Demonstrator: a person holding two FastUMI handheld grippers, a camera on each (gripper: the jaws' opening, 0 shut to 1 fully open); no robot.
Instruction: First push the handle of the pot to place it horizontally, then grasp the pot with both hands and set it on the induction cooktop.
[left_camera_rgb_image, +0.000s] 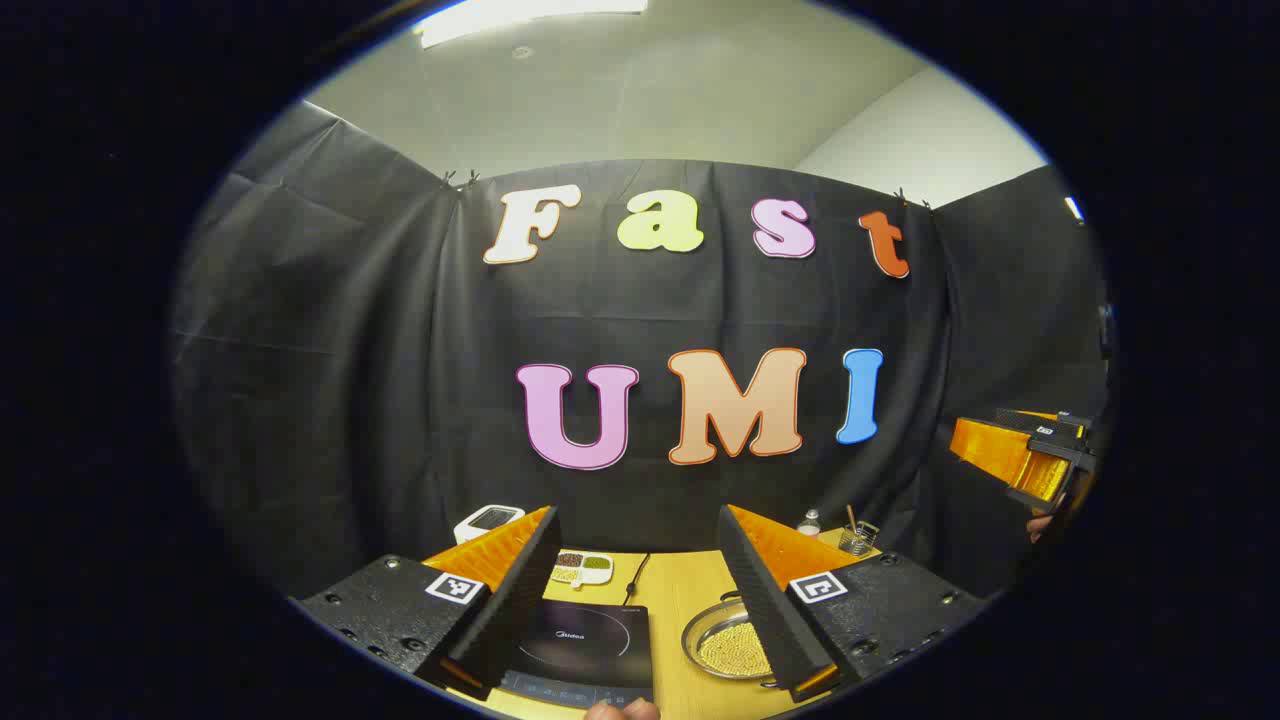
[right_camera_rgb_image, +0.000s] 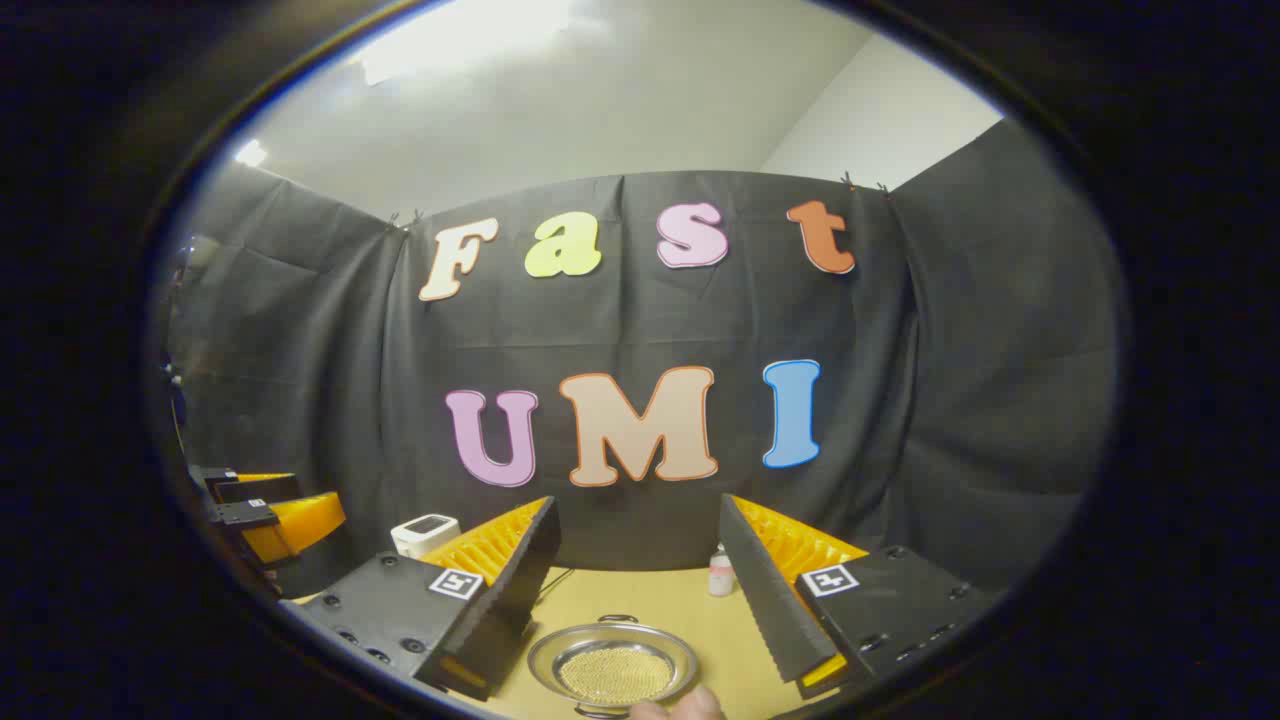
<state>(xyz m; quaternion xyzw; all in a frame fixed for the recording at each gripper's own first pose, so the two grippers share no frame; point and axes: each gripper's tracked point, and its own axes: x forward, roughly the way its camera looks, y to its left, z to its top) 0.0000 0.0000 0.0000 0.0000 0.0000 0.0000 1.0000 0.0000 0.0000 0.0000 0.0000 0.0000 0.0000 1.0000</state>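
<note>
Above the yellow wooden bench (left_camera_rgb_image: 690, 590), I hold my left gripper (left_camera_rgb_image: 638, 525) in the air with its two fingers spread wide and nothing between them. My right gripper (right_camera_rgb_image: 638, 515) is likewise raised, wide open and empty; from the left gripper view it also shows far off at the right. The shallow round steel pot (right_camera_rgb_image: 612, 660), its bottom covered with small yellow grains, sits on the bench near its front edge, a small loop handle at its back rim. In the left gripper view the pot (left_camera_rgb_image: 722, 640) lies just right of the flat black induction cooktop (left_camera_rgb_image: 590, 645), close beside it but apart. Toward the bench's back edge stand a white divided dish of beans (left_camera_rgb_image: 582, 569), a small white device (right_camera_rgb_image: 424, 533) and a little bottle (right_camera_rgb_image: 719, 572).
</note>
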